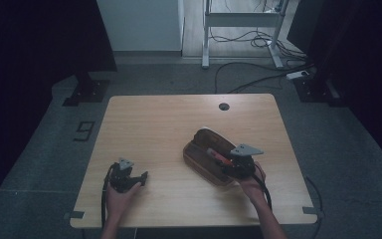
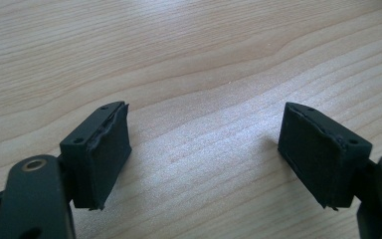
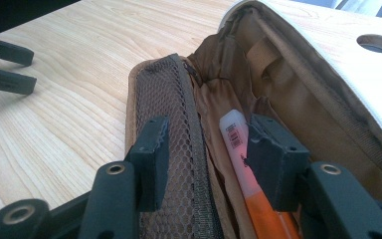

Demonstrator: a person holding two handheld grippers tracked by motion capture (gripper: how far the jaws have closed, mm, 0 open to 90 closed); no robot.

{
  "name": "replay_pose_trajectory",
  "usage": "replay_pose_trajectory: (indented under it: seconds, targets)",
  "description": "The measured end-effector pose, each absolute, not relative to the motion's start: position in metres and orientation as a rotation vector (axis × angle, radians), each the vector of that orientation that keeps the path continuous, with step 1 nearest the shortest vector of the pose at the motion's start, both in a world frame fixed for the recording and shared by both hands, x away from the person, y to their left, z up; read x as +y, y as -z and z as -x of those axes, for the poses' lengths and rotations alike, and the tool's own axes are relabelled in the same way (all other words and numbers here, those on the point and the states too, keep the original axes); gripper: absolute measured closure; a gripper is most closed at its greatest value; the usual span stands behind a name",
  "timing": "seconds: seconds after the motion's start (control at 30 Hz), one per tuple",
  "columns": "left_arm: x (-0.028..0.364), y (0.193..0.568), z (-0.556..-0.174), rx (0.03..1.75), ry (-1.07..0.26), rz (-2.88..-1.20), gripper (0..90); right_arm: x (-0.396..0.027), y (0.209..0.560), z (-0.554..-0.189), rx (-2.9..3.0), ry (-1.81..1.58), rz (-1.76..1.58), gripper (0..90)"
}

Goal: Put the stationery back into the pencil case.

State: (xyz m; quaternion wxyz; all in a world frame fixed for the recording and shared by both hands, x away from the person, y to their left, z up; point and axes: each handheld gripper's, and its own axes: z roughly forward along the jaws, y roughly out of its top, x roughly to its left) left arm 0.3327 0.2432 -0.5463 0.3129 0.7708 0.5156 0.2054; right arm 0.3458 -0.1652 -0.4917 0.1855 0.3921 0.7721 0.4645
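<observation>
An open brown pencil case (image 1: 203,147) lies right of the table's middle, with a mesh pocket (image 3: 171,109) along its near wall. An orange highlighter (image 3: 235,142) with a white cap lies inside the case (image 3: 298,89). My right gripper (image 3: 209,132) hangs open over the case, one jaw outside the mesh pocket and the other beside the highlighter (image 1: 218,156). In the high view the right gripper (image 1: 224,160) is held by a hand at the case's near end. My left gripper (image 1: 143,177) rests low on the table's front left, open over bare wood (image 2: 206,124).
The wooden table (image 1: 169,124) has a round cable hole (image 1: 223,106) near its far edge. Beyond it stand a white desk frame (image 1: 241,20) and loose cables (image 1: 258,74) on the grey floor. The left gripper (image 3: 5,67) sits far left in the right gripper view.
</observation>
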Motion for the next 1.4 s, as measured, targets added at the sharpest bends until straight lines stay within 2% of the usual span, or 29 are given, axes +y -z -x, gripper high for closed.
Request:
replay_pose_trajectory:
  seconds: [0.4, 0.87, 1.4]
  targets:
    - [0.243, 0.546, -0.333, 1.360, -0.542, -2.033, 20.2, -0.166, 0.492, -0.346, 2.160, -1.338, -1.165, 36.3]
    - [0.243, 0.546, -0.333, 1.360, -0.542, -2.033, 20.3, -0.177, 0.490, -0.340, 2.134, -1.355, -1.182, 32.3]
    - [0.243, 0.546, -0.333, 1.360, -0.542, -2.032, 20.3, -0.227, 0.498, -0.319, 2.045, -1.352, -1.209, 32.4]
